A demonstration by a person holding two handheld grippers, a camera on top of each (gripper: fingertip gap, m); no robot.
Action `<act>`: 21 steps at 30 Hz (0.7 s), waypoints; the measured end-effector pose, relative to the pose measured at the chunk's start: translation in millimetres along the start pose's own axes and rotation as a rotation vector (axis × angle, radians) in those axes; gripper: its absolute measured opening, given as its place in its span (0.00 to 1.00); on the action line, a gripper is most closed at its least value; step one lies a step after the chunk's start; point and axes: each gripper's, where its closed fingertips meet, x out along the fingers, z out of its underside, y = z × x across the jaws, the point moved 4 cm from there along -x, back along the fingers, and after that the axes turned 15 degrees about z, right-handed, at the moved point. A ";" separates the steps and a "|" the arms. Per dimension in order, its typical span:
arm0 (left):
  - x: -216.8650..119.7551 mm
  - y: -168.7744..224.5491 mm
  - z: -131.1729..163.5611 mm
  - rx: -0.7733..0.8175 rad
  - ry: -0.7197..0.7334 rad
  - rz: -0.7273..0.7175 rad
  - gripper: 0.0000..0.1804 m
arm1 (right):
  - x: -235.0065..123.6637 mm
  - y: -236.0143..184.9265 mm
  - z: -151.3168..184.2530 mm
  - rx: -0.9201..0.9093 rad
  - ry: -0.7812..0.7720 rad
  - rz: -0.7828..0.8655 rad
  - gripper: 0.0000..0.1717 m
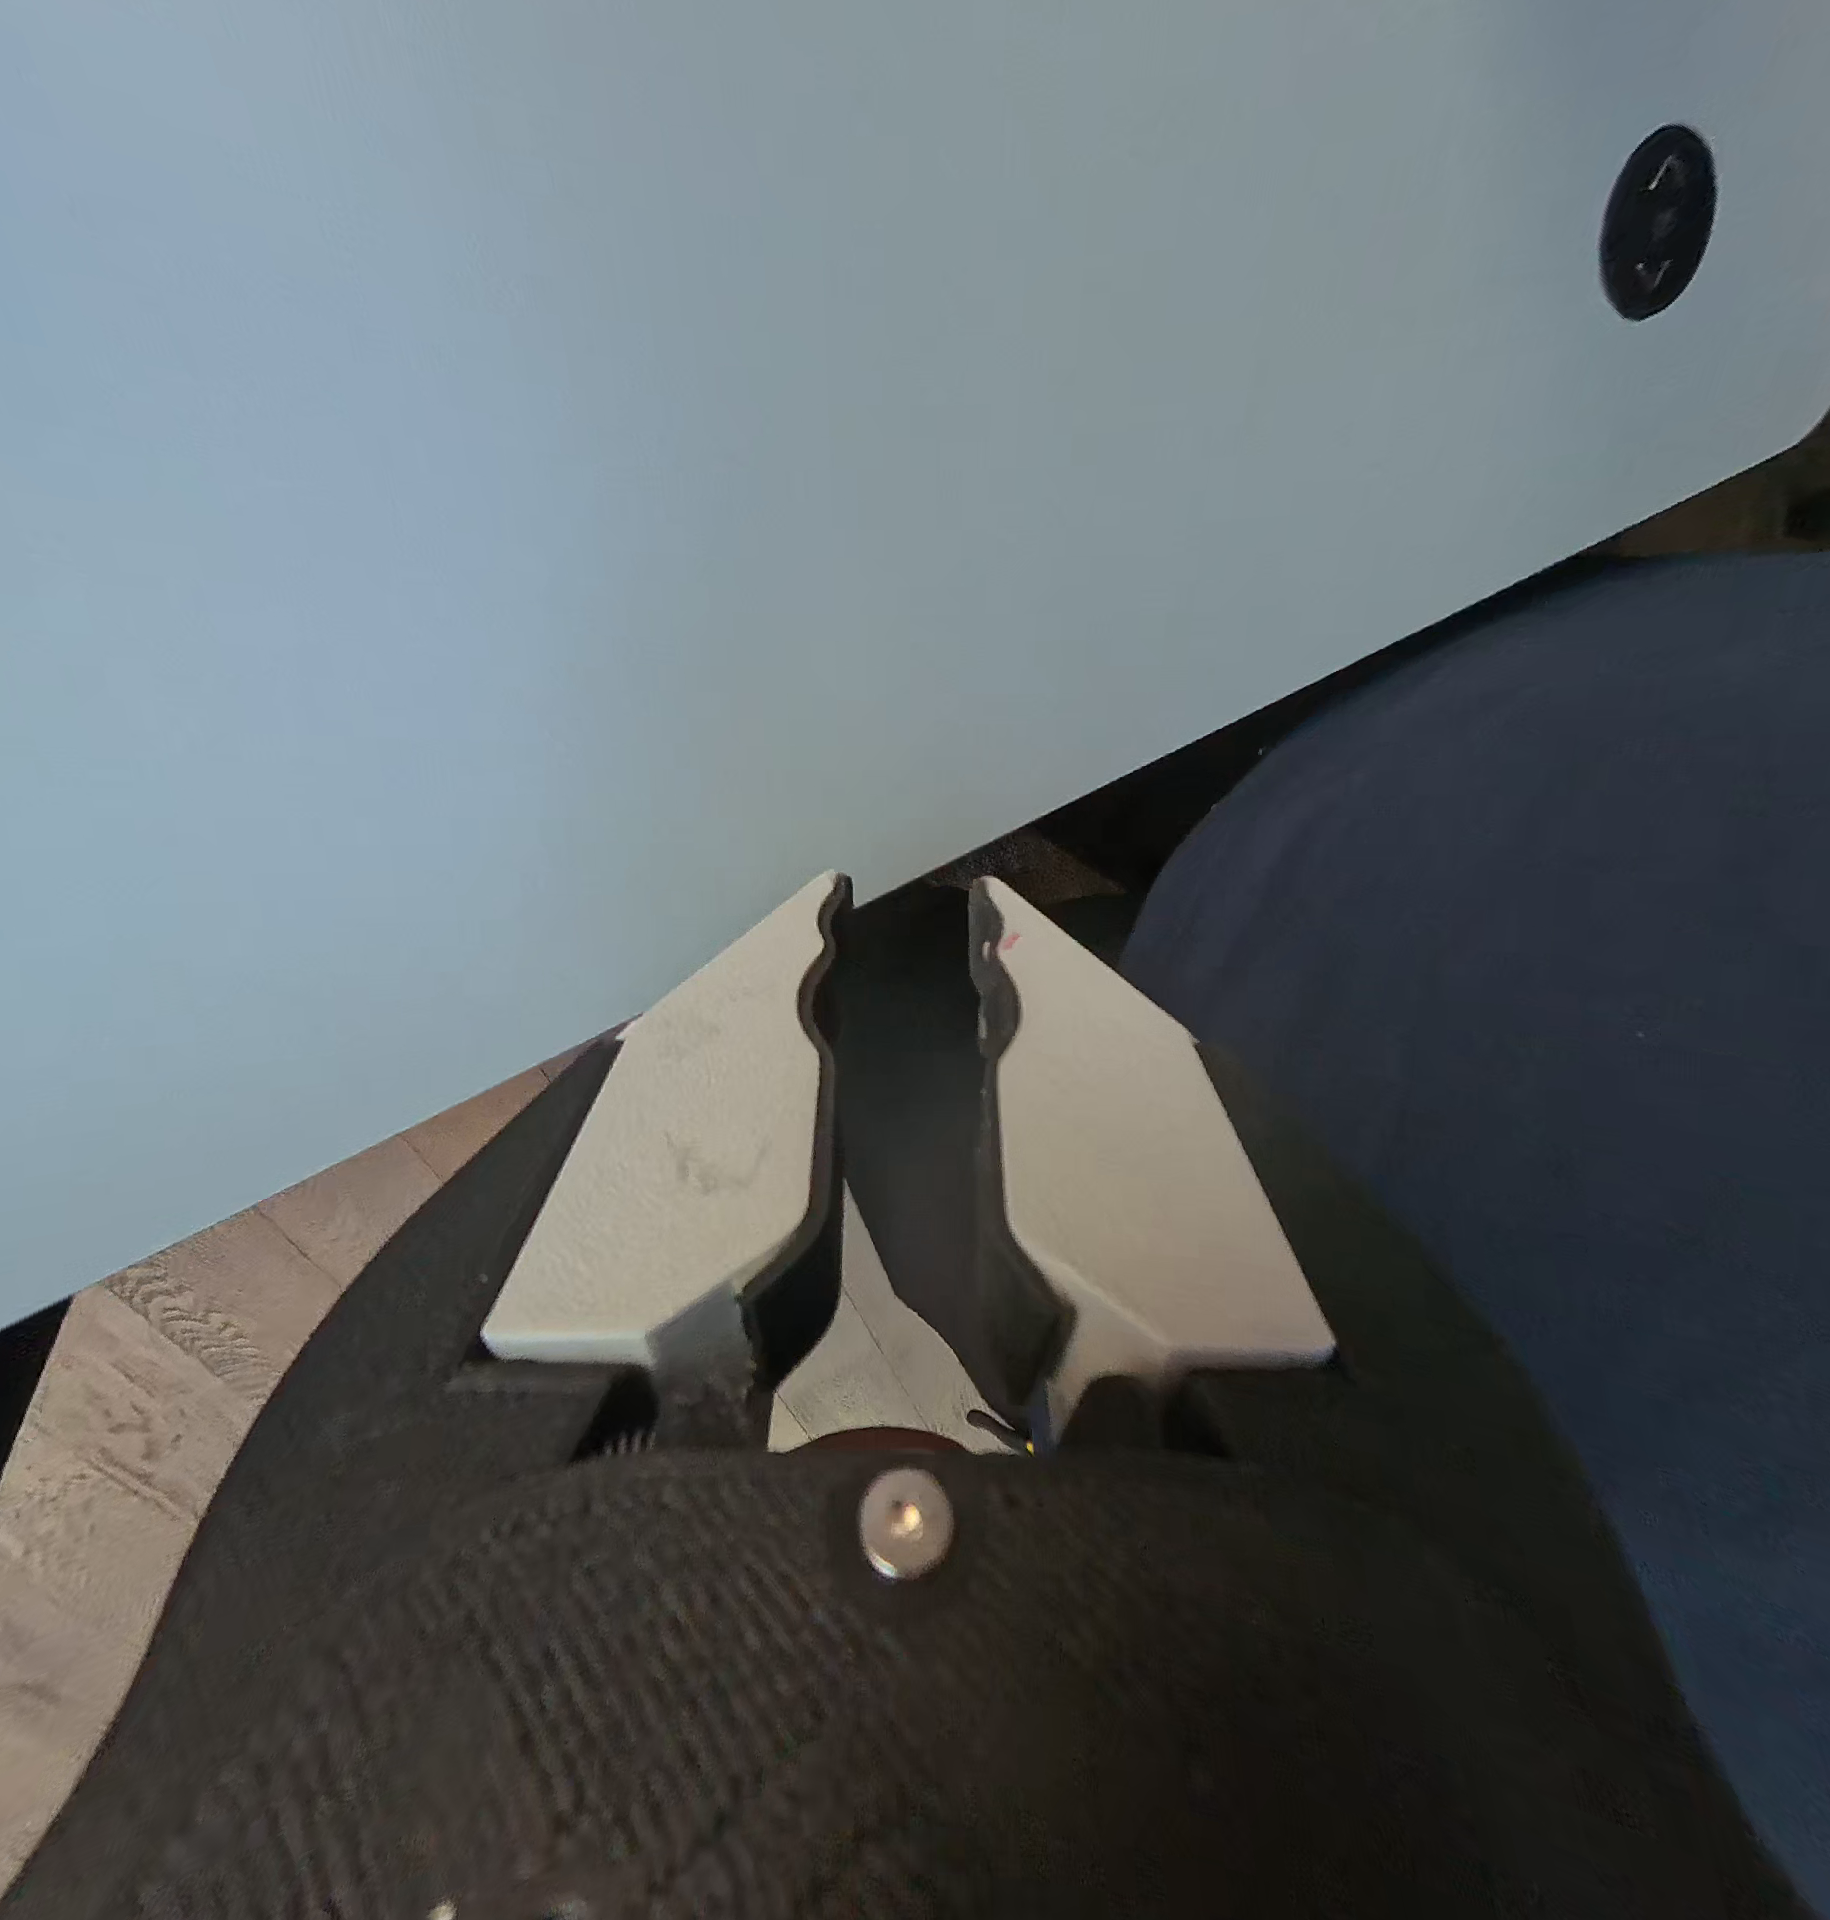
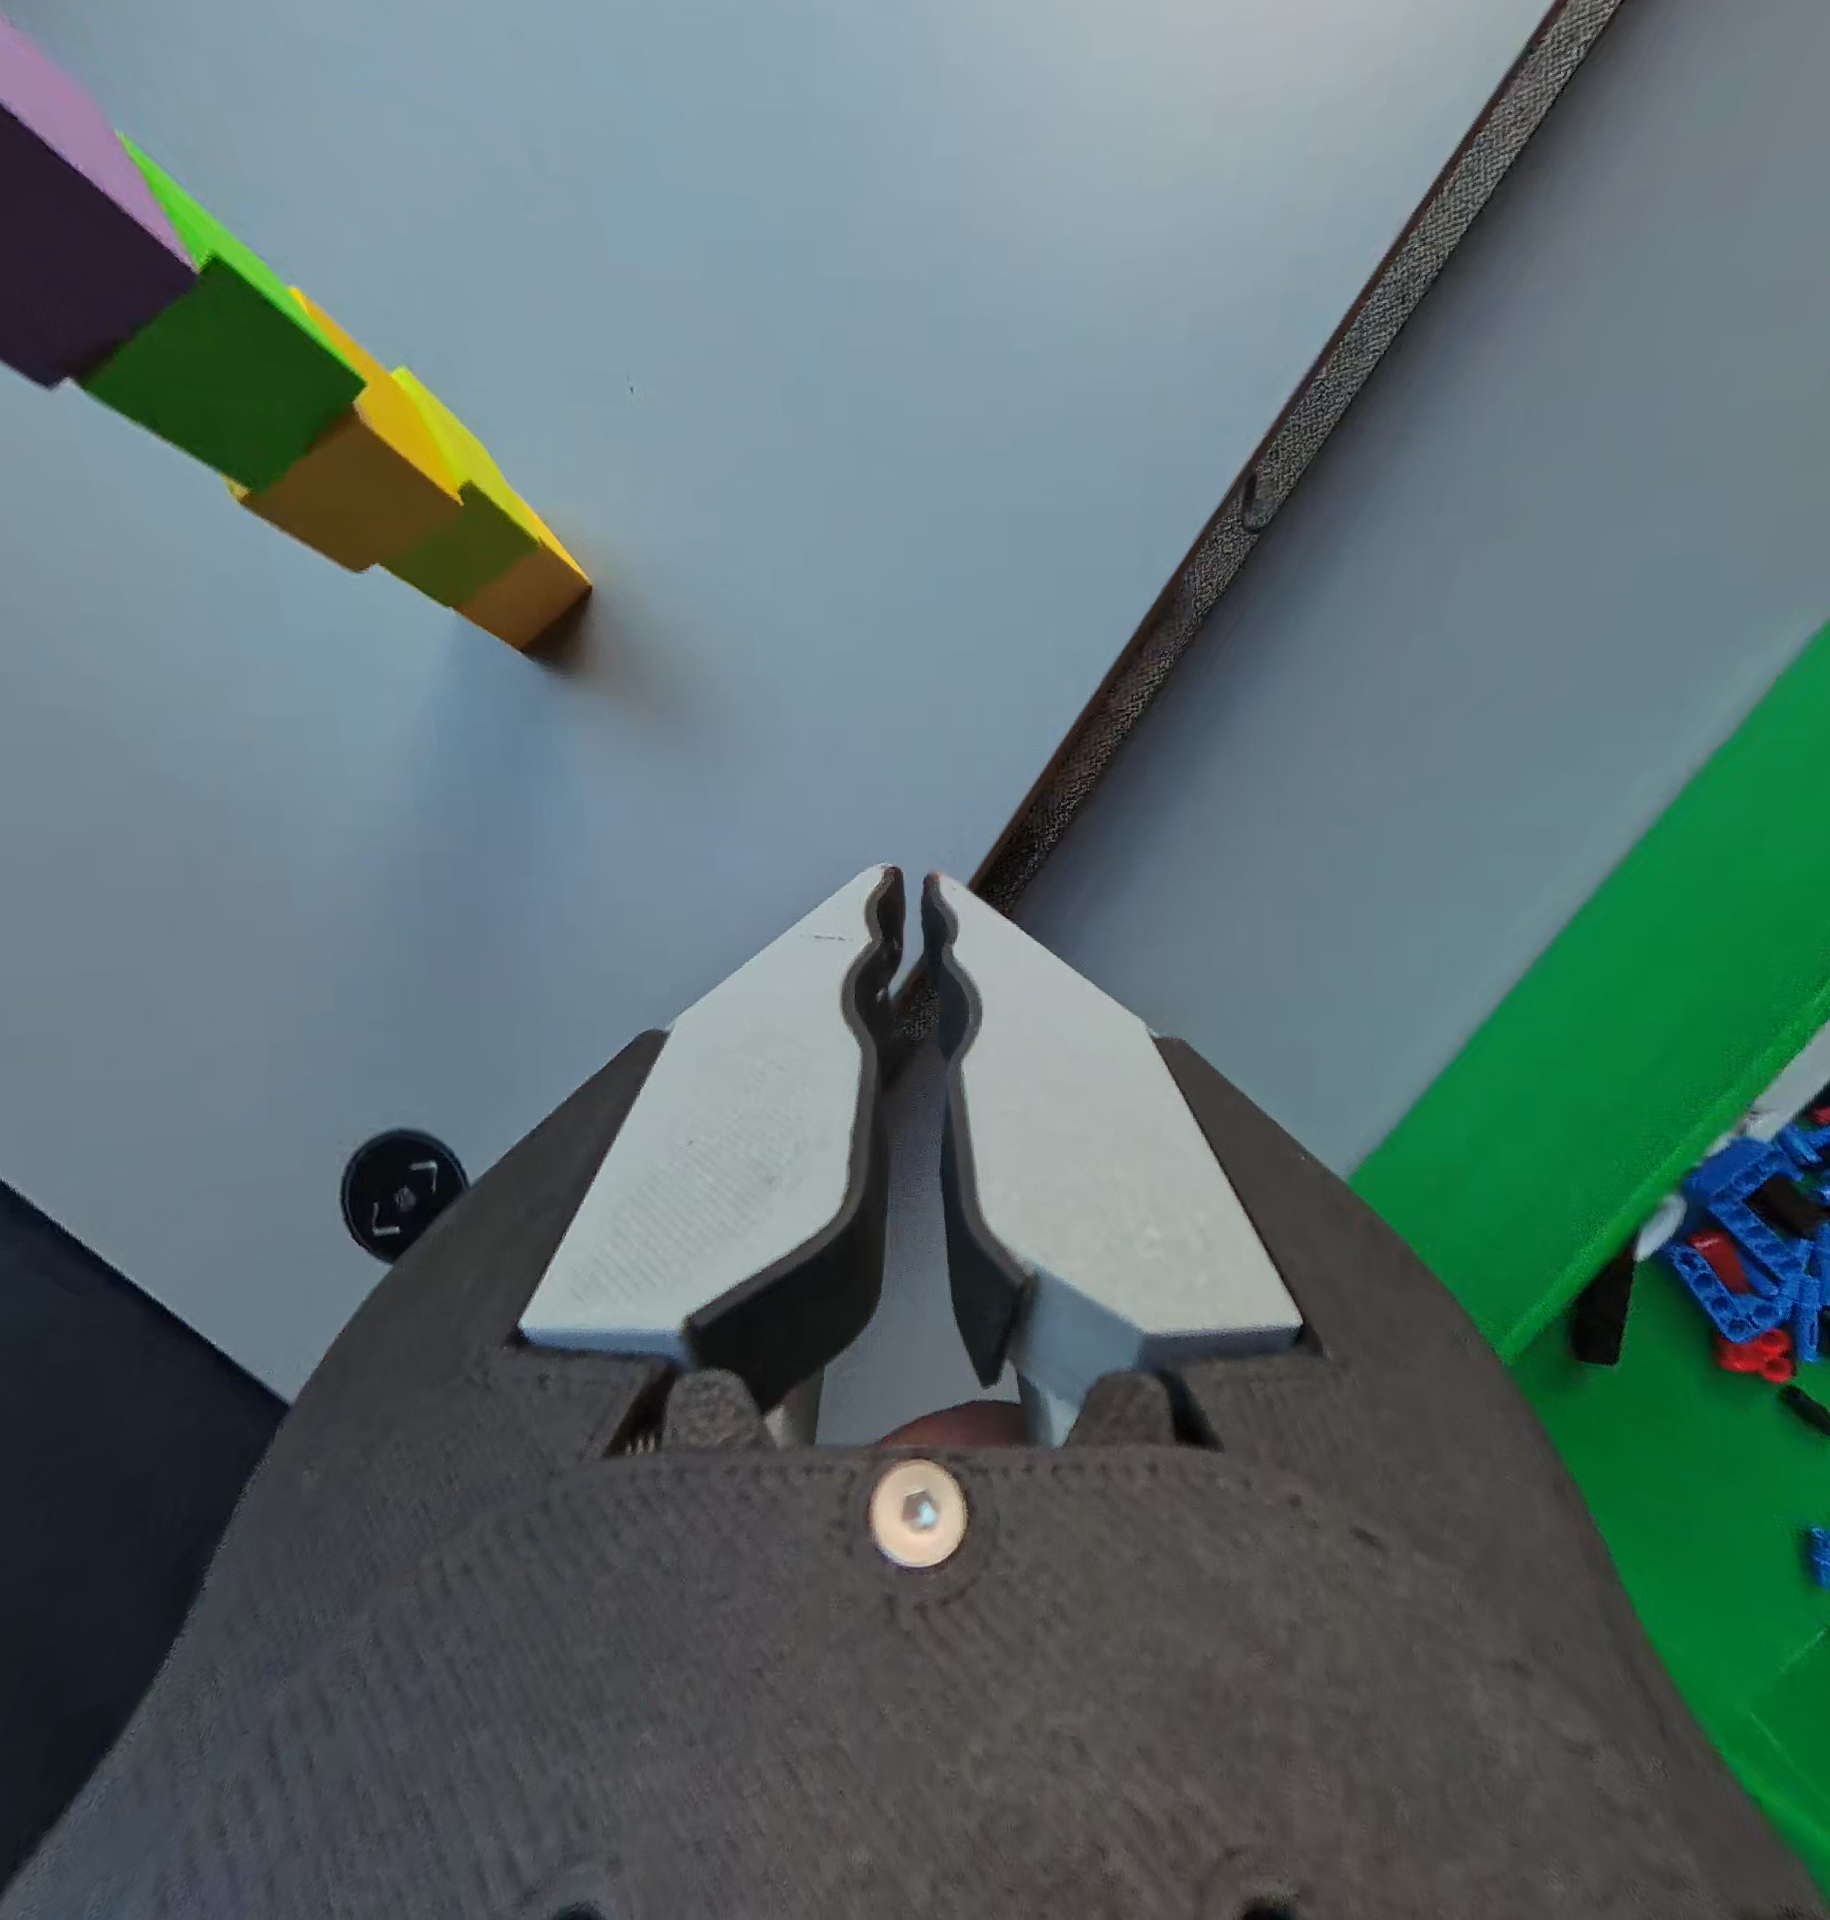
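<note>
Our left gripper (image 1: 906, 894) hangs with jaws parted and bare beside the bench (image 1: 578, 520) edge; our right gripper (image 2: 911, 883), jaws clenched on nothing, hovers right of the coloured block stack (image 2: 267, 395).

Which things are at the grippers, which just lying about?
At grippers: left gripper, open, bare, by table edge and blue fabric; right gripper, shut, bare, over table seam.
Lying about: block stack, green tray of bricks, black disc.

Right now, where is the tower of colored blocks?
In the right wrist view, the stack of purple, green and yellow blocks stands on the pale table at upper left, far from the green bin at right.
</note>
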 end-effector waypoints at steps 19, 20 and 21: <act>-23.3 -50.2 4.9 -0.033 0.057 0.011 0.09 | 0.9 -68.4 -61.0 -0.003 0.029 0.051 0.00; -23.1 -51.9 4.8 -0.032 0.059 0.020 0.09 | -3.4 -65.4 -54.9 0.002 0.021 0.048 0.00; -22.6 -53.1 4.5 -0.032 0.060 0.029 0.09 | -7.6 -62.9 -48.3 0.004 0.013 0.048 0.00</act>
